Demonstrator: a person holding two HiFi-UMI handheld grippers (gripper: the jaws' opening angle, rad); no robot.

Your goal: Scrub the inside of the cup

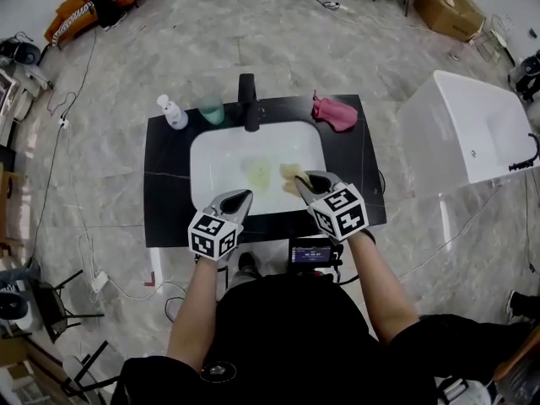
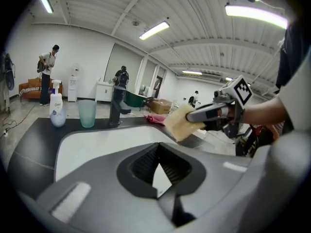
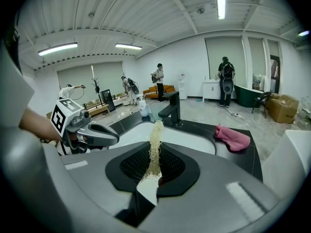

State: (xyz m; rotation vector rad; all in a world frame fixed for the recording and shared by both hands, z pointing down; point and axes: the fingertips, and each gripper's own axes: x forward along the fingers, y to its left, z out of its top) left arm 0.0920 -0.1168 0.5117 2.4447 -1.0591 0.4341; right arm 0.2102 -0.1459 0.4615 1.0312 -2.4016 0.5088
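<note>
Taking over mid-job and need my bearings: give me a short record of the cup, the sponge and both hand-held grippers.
cup: upright on the counter, beside the faucet, untouched
sponge: clamped in the right hand-held gripper, over the basin
left hand-held gripper: shut, empty, at the basin's near rim
pink cloth: on the counter, faucet's other side

Glossy white sink basin (image 1: pixel 215 163), smooth dark bench (image 1: pixel 164 213), rough fibrous scrubbing pad (image 3: pixel 155 140), soft pink cloth (image 1: pixel 335 113), translucent green plastic cup (image 1: pixel 211 108).
</note>
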